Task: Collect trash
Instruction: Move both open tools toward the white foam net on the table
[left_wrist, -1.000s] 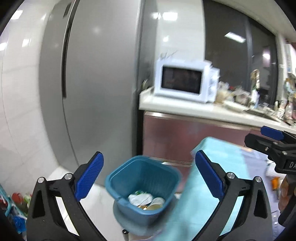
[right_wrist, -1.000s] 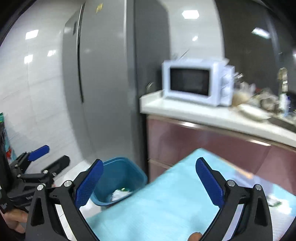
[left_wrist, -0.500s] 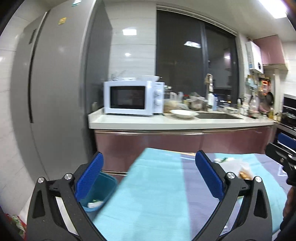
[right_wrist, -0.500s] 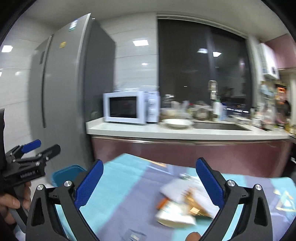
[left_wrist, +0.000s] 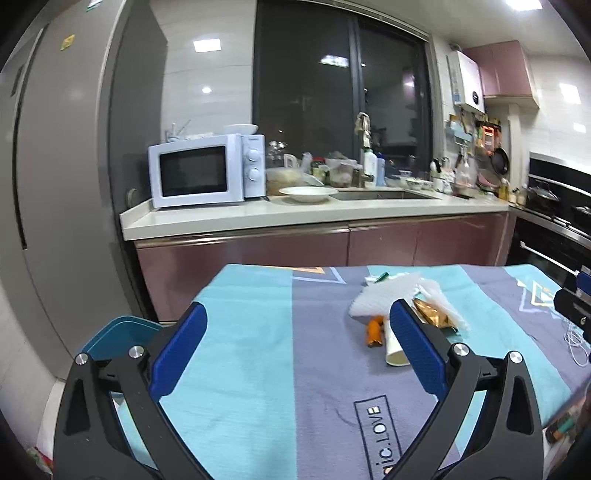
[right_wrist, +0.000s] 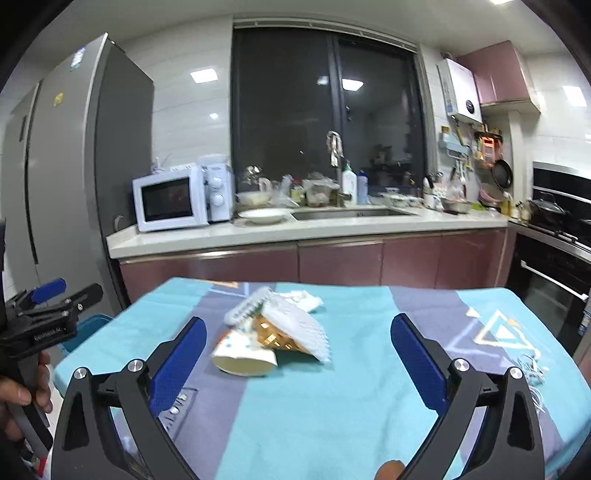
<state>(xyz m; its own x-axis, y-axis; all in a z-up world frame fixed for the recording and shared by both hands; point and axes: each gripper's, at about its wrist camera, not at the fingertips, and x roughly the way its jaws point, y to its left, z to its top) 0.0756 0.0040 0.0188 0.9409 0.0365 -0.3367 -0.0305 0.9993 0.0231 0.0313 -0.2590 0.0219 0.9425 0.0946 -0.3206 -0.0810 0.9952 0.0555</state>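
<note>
While both sets of jaws stand spread and empty, the left gripper (left_wrist: 295, 350) and right gripper (right_wrist: 295, 354) hover over the near edge of the table (right_wrist: 369, 413), facing the trash pile (right_wrist: 273, 332) of paper cup (right_wrist: 243, 360), gold wrapper and white napkins lying mid-cloth. This looks like the reach before a pick, so next one gripper needs to drop onto the cup. Open cloth surrounds the pile, and the blue bin (left_wrist: 114, 338) waits just off the table's left edge.

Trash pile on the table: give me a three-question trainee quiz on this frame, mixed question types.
1. True or false: the paper cup stands upright.
2. The blue bin sits off which end of the table: A) microwave side, B) oven side?
3. How many grippers hold something?

Key: 1 false, it lies on its side. 2 A. 3 None: left gripper and right gripper are both open and empty.
</note>
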